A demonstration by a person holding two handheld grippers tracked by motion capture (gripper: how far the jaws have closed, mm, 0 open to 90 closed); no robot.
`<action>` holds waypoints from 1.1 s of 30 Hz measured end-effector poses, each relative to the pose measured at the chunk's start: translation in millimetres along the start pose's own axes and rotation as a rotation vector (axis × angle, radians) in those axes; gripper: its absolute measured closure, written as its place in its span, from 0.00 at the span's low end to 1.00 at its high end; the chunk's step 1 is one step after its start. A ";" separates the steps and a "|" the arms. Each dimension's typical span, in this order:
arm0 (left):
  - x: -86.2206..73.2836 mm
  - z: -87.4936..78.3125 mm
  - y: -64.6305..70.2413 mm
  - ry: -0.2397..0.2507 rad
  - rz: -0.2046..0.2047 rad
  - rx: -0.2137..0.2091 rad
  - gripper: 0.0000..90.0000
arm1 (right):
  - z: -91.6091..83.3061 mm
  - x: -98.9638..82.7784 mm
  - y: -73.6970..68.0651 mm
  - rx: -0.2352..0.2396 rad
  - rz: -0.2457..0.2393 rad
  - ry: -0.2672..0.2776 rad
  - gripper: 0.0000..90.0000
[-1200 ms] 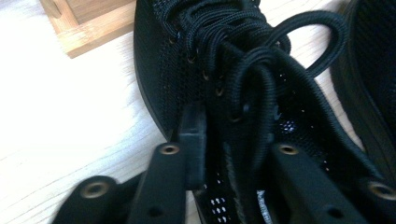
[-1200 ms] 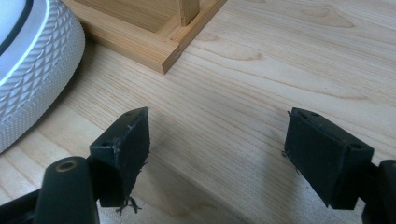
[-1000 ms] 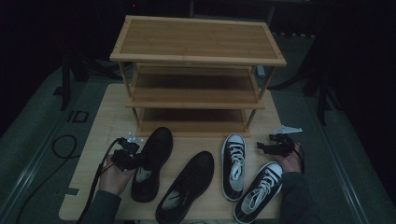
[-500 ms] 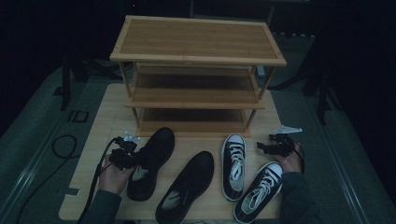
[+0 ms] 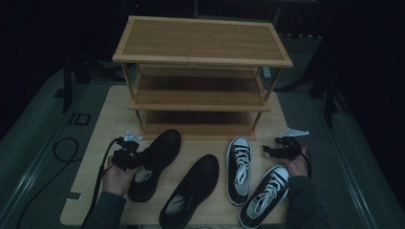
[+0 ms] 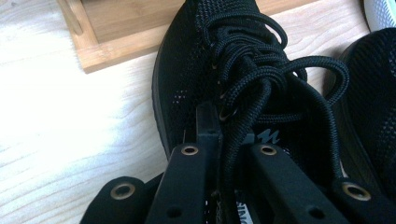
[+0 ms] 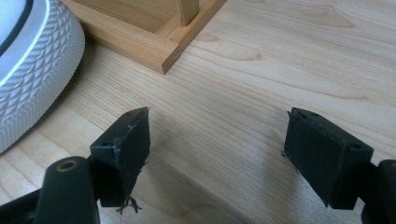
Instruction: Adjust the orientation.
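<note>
a: where does the left hand-held gripper (image 5: 130, 155) stand right now?

b: clamped on the left black shoe (image 5: 154, 162), at the collar by the tongue. in the left gripper view the jaws have just been closing, and the shoe's upper edge and a lace strand sit pinched between them. that shoe lies on the desk (image 5: 102, 129) just in front of the shoe rack (image 5: 203, 62), toe pointing toward the bottom shelf.

a: and the right hand-held gripper (image 5: 282, 149)?

b: jaws spread wide with nothing between them, resting low over bare wood beside the upper white-toed sneaker (image 5: 238, 168). the right gripper view has that sneaker's ribbed white toe at its edge and the rack's corner post just ahead.

a: so how should the lift go?

b: i'd judge the grip sits far back on the shoe, so the toe will likely droop when it rises. lift slowly, keep the wrist level, and clear the second black shoe (image 5: 191, 188) lying just beside it. then slide the toe in under the shelf above, rather than dropping it from height.

a: is the bite deep enough?

b: hard to say; the high view is dim, and up close it may be catching lace as much as collar. if it slips, reset lower on the collar wall. the other sneaker (image 5: 265, 195) is well apart and shouldn't interfere.
</note>
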State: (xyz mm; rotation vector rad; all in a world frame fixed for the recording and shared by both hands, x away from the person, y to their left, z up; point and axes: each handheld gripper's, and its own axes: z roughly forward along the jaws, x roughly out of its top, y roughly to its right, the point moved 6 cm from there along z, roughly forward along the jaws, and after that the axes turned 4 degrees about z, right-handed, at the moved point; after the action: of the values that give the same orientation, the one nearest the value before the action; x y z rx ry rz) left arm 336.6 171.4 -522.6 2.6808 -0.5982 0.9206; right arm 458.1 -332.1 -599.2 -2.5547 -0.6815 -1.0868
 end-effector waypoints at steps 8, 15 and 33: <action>14.2 3.7 2.2 0.030 -0.013 -0.010 0.98 | 0.0 0.0 0.1 0.000 0.000 0.000 0.25; 27.2 8.1 3.8 0.045 -0.017 -0.002 0.98 | 0.0 0.0 0.2 0.002 0.000 0.001 0.25; 52.0 25.7 -9.5 0.078 -0.091 0.073 0.98 | 0.0 0.0 0.1 0.001 0.000 0.000 0.25</action>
State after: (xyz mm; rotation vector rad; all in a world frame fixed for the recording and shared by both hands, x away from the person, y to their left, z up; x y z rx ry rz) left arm 391.8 155.1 -510.6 2.6960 -0.4307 1.0350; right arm 458.2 -332.2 -599.2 -2.5534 -0.6820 -1.0864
